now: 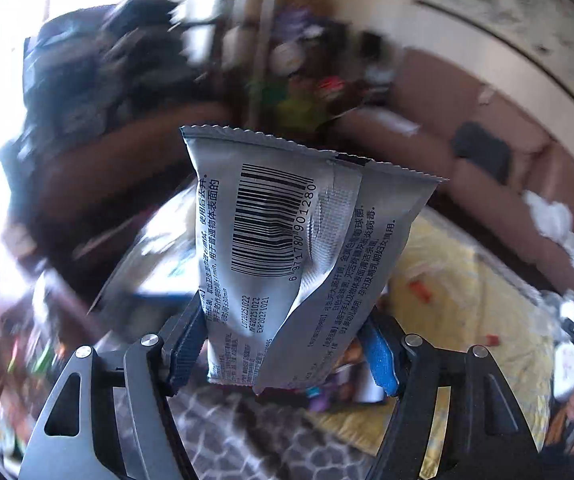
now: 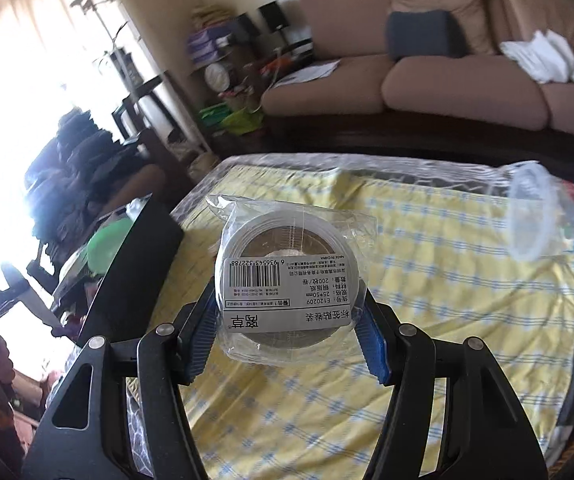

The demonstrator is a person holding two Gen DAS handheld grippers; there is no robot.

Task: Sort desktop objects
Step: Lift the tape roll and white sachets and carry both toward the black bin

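Left wrist view: the left hand-held gripper [image 1: 287,356] pinches one silver foil sachet [image 1: 307,248] between its two blue ribbed pads [image 1: 381,356]. The sachet is flat and crinkled, with serrated sealed ends, a black barcode and printed text; it stands upright, its top edge pointing to 12 o'clock. Behind it the room is motion-blurred; a yellow checked cloth [image 1: 459,280] covers the tabletop at 3 to 4 o'clock.

Right wrist view: the right hand-held gripper [image 2: 289,340] clamps one roll of labels [image 2: 291,276], a round spool sealed in clear, glossy plastic wrap with a white rectangular sticker across its face. The roll is held above the yellow checked cloth [image 2: 427,288]. One clear plastic cup [image 2: 531,216] lies tipped at 2 o'clock. One black box [image 2: 135,272] holding a green round object sits at 9 o'clock. One brown cushioned sofa [image 2: 407,80] stands at 12 to 1 o'clock.
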